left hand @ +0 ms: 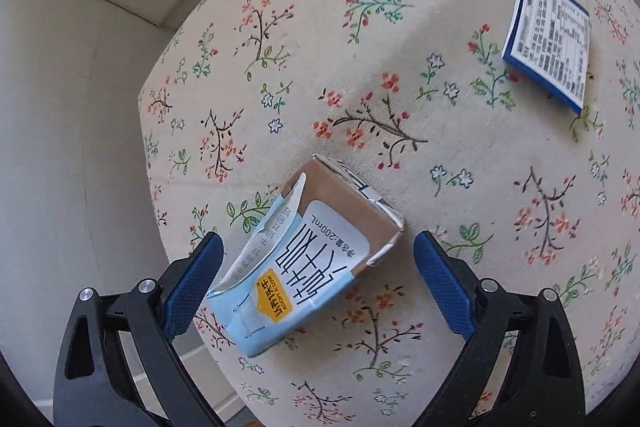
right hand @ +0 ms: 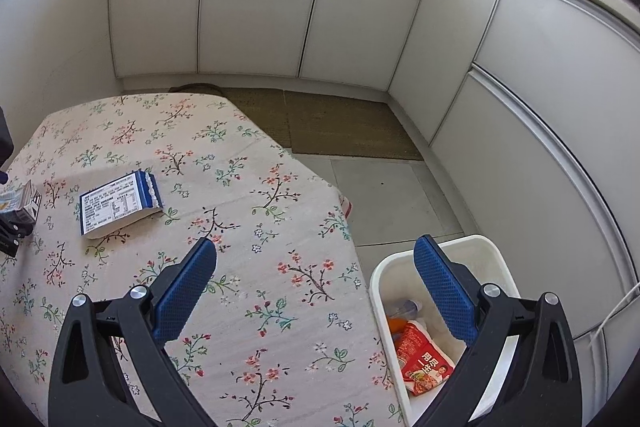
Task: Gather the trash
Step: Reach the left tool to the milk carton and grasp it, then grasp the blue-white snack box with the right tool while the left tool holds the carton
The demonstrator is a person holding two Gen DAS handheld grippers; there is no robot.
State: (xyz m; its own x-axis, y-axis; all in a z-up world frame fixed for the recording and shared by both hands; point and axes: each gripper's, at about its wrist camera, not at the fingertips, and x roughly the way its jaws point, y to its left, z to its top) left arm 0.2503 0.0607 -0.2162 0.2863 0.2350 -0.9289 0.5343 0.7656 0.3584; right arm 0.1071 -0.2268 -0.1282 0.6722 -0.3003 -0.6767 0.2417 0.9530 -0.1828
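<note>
Left wrist view first: the left gripper (left hand: 316, 247) has its blue fingers (left hand: 192, 283) spread wide on either side of a crumpled milk carton (left hand: 308, 263), which lies on its side on the floral worktop (left hand: 360, 67) near the edge. The fingers don't look to be touching the carton, gap on both sides, so nothing's gripped. Further off toward the upper right there's a flat blue-and-white wrapper (left hand: 548, 39), printed side up, well apart from the carton.

Right wrist view: the right gripper (right hand: 316, 259) is wide open too, with nothing between its fingers (right hand: 444, 291), hovering over the worktop's edge. Just beside that edge, down on the floor, sits a white bin (right hand: 480, 247) with a red snack packet (right hand: 424, 363) inside, plus what might be a clear plastic bottle, hard to tell since a finger hides part of it. The same wrapper (right hand: 120, 203) lies out on the cloth to the left, and the carton (right hand: 24, 203) is just visible at the far left border.
</note>
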